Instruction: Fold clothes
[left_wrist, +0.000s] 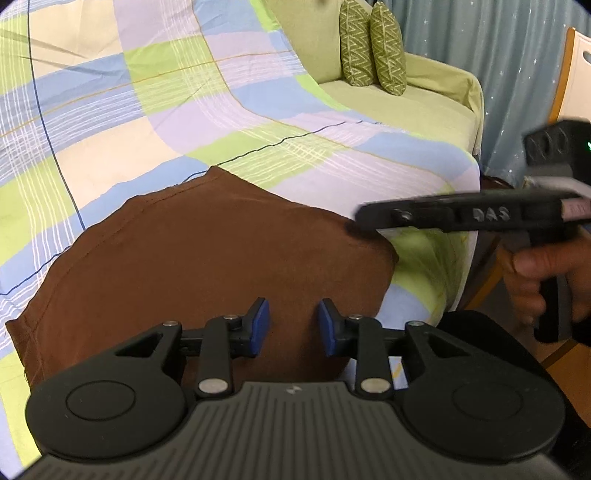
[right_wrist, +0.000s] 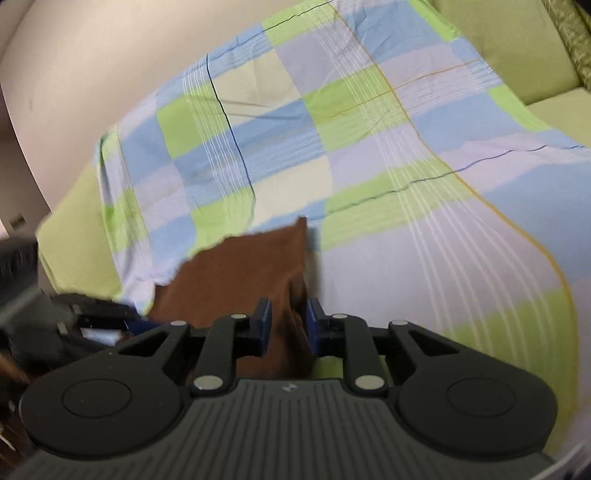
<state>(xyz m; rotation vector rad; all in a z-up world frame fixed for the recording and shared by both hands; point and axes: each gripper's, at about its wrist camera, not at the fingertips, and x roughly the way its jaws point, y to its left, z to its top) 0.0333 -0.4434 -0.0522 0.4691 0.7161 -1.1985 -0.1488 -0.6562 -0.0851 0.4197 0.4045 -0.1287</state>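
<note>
Two hand-held grippers: left hand-held gripper (left_wrist: 292, 325) parted over the brown cotton garment (left_wrist: 207, 251) at lower centre on the checked bedsheet (left_wrist: 147, 92); right hand-held gripper (right_wrist: 289, 325) loosely straddles its fold, which may slip, undoing it

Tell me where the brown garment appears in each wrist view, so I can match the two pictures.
Left wrist view: the brown garment fills the lower middle, spread on the checked sheet.
Right wrist view: it lies lower center, narrow, running between the right tongs.
Shared landmark: the checked sheet.
</note>
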